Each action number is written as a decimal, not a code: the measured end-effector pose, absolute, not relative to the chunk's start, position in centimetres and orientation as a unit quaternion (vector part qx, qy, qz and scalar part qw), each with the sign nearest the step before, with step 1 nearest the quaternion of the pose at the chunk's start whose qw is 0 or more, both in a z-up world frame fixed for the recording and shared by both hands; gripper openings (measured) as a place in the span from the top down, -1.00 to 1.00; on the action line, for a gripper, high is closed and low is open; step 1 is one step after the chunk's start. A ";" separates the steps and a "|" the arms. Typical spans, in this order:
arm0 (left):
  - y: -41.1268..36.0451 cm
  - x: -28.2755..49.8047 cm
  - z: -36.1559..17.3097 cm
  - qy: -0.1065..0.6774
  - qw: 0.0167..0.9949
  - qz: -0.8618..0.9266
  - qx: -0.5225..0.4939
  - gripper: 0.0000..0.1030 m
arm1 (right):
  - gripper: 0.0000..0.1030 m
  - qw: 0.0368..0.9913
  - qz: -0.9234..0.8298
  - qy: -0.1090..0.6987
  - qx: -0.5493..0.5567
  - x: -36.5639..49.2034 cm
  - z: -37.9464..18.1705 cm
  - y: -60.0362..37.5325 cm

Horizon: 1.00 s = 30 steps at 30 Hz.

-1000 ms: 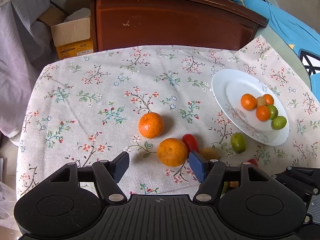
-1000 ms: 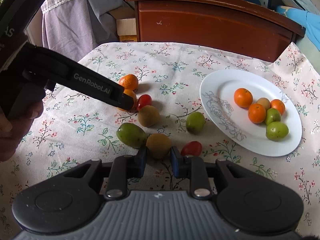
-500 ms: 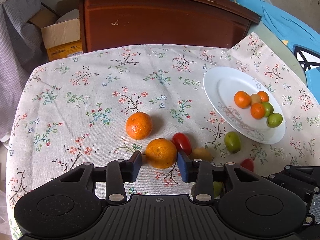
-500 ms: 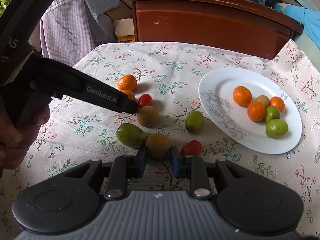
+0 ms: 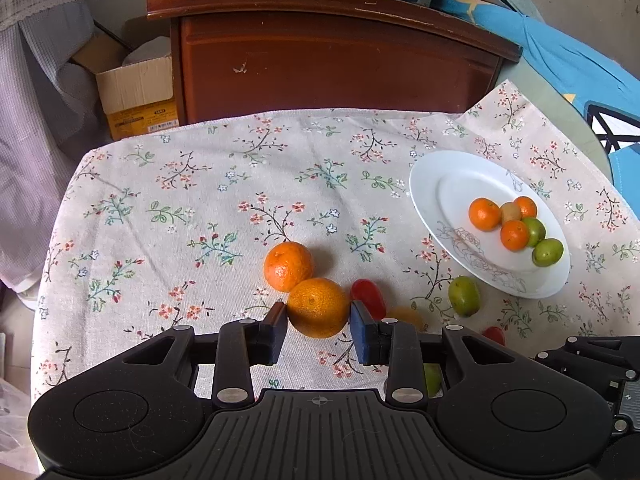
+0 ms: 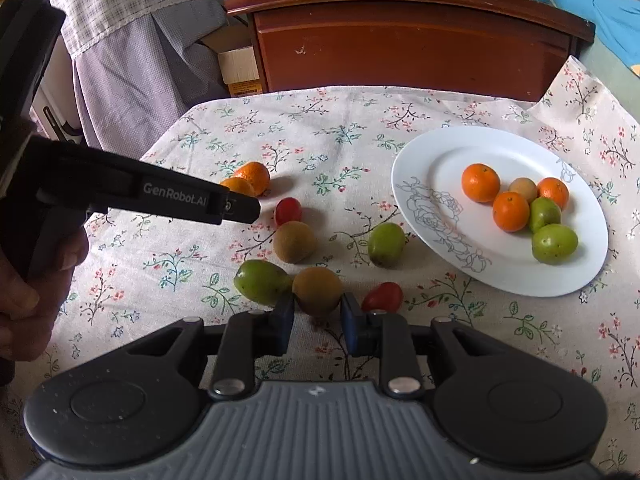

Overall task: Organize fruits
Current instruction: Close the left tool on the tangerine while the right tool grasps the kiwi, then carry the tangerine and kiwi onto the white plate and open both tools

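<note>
— Fruit nearest each camera?
— Left gripper clamps a dimpled mandarin; right gripper pinches a brown kiwi, both low over the floral tablecloth.
— Hands?
— Only the left hand shows, wrapped around its handle.
— Farther off?
— White plate on the right, bearing mandarins, a kiwi and green fruits.

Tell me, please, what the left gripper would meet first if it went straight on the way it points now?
The left gripper already has the nearer orange between its fingers, so it meets that first. Just beyond, and seemingly touching it, sits the second orange, though depth is hard to judge.
</note>
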<state>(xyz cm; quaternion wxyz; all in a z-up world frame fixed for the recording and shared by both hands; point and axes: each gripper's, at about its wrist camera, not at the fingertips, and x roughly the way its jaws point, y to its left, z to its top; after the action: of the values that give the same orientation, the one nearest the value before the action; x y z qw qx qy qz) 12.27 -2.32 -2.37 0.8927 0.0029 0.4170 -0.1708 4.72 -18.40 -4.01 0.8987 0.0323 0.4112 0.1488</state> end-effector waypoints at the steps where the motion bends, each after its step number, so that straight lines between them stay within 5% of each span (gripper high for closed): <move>1: -2.3 12.2 -2.2 0.415 0.894 -0.170 0.004 0.39 | 0.52 0.900 0.149 0.408 0.035 4.7 -3.8 -18.5; 30: -5.1 12.1 1.8 0.372 0.904 -0.211 -0.007 0.39 | 0.52 0.931 0.091 0.337 0.110 6.3 1.4 -23.8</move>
<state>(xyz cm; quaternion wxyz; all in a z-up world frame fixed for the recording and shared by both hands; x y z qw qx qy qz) 12.12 -5.06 1.77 0.9039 -0.0067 0.3717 -0.2113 6.28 -23.85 1.37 0.9307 0.1100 0.3367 0.0914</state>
